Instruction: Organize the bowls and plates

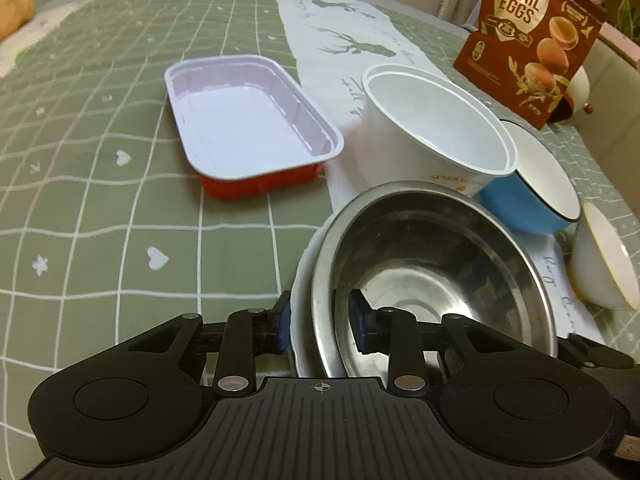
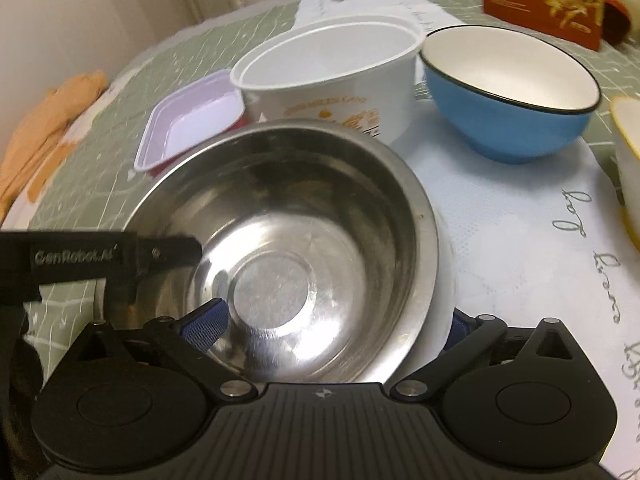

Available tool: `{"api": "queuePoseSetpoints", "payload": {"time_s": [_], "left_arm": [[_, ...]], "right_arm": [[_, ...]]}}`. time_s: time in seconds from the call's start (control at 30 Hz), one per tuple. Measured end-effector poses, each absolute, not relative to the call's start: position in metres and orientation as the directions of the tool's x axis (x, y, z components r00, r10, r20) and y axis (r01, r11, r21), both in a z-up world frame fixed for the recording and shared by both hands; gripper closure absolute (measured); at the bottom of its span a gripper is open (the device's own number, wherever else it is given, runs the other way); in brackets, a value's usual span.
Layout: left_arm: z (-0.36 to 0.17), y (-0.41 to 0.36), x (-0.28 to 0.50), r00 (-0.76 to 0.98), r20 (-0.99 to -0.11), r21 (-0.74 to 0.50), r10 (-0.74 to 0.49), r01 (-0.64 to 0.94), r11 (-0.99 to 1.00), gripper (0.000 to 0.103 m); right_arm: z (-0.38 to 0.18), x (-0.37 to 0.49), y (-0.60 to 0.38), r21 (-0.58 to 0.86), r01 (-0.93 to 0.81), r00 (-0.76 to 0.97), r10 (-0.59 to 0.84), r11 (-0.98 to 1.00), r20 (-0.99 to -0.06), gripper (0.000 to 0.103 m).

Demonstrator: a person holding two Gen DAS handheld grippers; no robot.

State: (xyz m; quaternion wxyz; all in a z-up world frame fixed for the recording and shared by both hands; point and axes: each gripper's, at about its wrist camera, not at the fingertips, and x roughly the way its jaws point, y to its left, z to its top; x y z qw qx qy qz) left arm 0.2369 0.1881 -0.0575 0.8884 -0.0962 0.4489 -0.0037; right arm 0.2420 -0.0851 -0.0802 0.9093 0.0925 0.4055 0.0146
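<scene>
A steel bowl [image 1: 436, 264] [image 2: 288, 216] sits nested in a white dish [image 1: 301, 312] [image 2: 445, 276] at the near edge of the table. My left gripper [image 1: 320, 326] straddles their left rims, one blue pad outside the dish and one inside the bowl. A gap shows at the inner pad, so it reads as open. My right gripper [image 2: 332, 326] stands wide open, one pad inside the steel bowl and the other finger outside the dish's right edge, touching neither. The left gripper's arm [image 2: 100, 260] shows at the left of the right wrist view.
Behind the steel bowl stand a white paper tub [image 1: 436, 128] [image 2: 332, 68], a blue bowl [image 1: 532, 196] [image 2: 508, 92] and a yellow-rimmed white bowl [image 1: 604, 260]. A red foil tray [image 1: 248, 128] lies on the green chequered cloth to the left. A quail-egg bag [image 1: 536, 40] stands at the back right.
</scene>
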Motion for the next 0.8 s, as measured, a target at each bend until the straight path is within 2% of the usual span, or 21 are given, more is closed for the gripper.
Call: {"api": "queuePoseSetpoints", "payload": {"time_s": [0.13, 0.27, 0.33, 0.4, 0.43, 0.5, 0.63, 0.73, 0.8], "left_arm": [[-0.054, 0.176, 0.235, 0.610, -0.792, -0.092, -0.007, -0.109, 0.990, 0.072], [-0.042, 0.166, 0.224, 0.656, -0.752, -0.039, 0.067, -0.146, 0.988, 0.074], [-0.031, 0.165, 0.217, 0.673, -0.736, -0.051, 0.072, -0.161, 0.986, 0.076], [-0.017, 0.165, 0.206, 0.690, -0.719, -0.066, 0.079, -0.181, 0.981, 0.076], [-0.008, 0.164, 0.199, 0.705, -0.703, -0.068, 0.093, -0.197, 0.978, 0.076], [0.013, 0.161, 0.185, 0.748, -0.656, -0.095, 0.099, -0.212, 0.973, 0.079], [0.059, 0.144, 0.156, 0.876, -0.481, -0.283, -0.046, -0.106, 0.953, 0.079], [0.082, 0.122, 0.144, 0.926, -0.325, -0.407, -0.194, 0.048, 0.912, 0.079], [0.084, 0.103, 0.149, 0.907, -0.279, -0.481, -0.315, 0.152, 0.864, 0.079]], "right_arm": [[-0.080, 0.243, -0.080, 0.114, -0.048, 0.634, 0.118, 0.992, -0.764, 0.000], [-0.079, 0.246, -0.078, 0.078, -0.111, 0.604, 0.130, 0.991, -0.786, 0.000], [-0.077, 0.250, -0.083, 0.092, -0.142, 0.590, 0.159, 0.986, -0.791, 0.000], [-0.071, 0.250, -0.092, 0.130, -0.154, 0.591, 0.197, 0.979, -0.782, 0.004], [-0.067, 0.248, -0.098, 0.138, -0.148, 0.602, 0.200, 0.979, -0.773, 0.010], [-0.056, 0.234, -0.111, 0.108, -0.128, 0.649, 0.165, 0.986, -0.743, 0.010], [-0.017, 0.189, -0.150, 0.034, -0.057, 0.772, 0.065, 0.998, -0.632, 0.010], [0.021, 0.151, -0.188, -0.068, 0.080, 0.868, -0.103, 0.994, -0.486, 0.010], [0.046, 0.126, -0.216, -0.104, 0.175, 0.906, -0.202, 0.979, -0.372, 0.009]]}}
